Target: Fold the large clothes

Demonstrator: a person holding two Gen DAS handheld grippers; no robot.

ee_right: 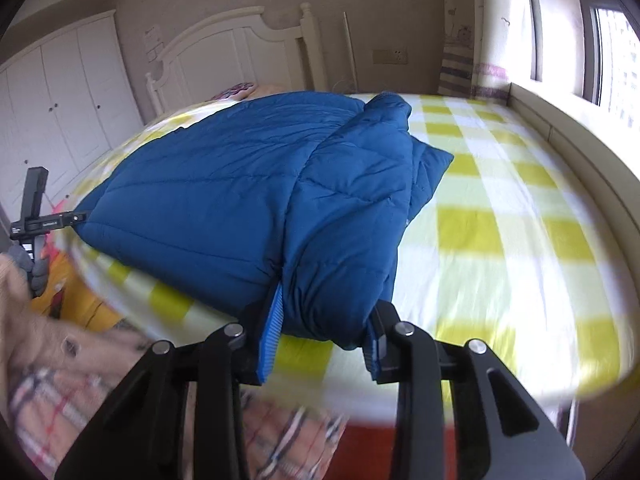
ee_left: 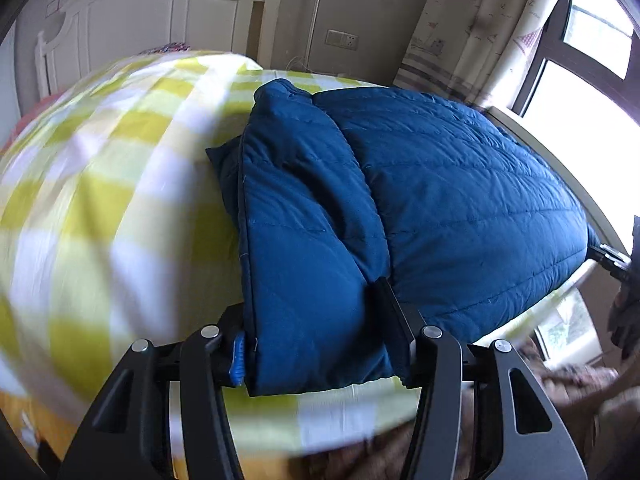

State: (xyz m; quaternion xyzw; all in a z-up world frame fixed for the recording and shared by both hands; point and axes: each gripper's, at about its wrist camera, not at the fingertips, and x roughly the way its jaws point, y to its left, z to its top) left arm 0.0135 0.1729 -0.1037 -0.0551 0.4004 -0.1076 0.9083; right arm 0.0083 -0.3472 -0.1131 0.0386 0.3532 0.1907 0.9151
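Note:
A blue quilted jacket (ee_left: 420,184) lies on the bed's yellow-and-white checked sheet (ee_left: 100,184), with its sleeves folded onto the body. My left gripper (ee_left: 320,344) is shut on a thick folded edge of the jacket at its near left corner. In the right wrist view the jacket (ee_right: 224,192) spreads to the left. My right gripper (ee_right: 324,340) is shut on the bunched near right corner of the jacket. Each gripper shows at the edge of the other's view: the right one (ee_left: 612,260), the left one (ee_right: 40,220).
A white headboard (ee_right: 240,48) and wardrobe (ee_right: 60,92) stand behind the bed. A window ledge (ee_right: 580,148) and curtain (ee_left: 472,32) run along the right side. The person's plaid sleeve (ee_right: 60,400) is at the lower left. The sheet (ee_right: 500,240) stretches to the right of the jacket.

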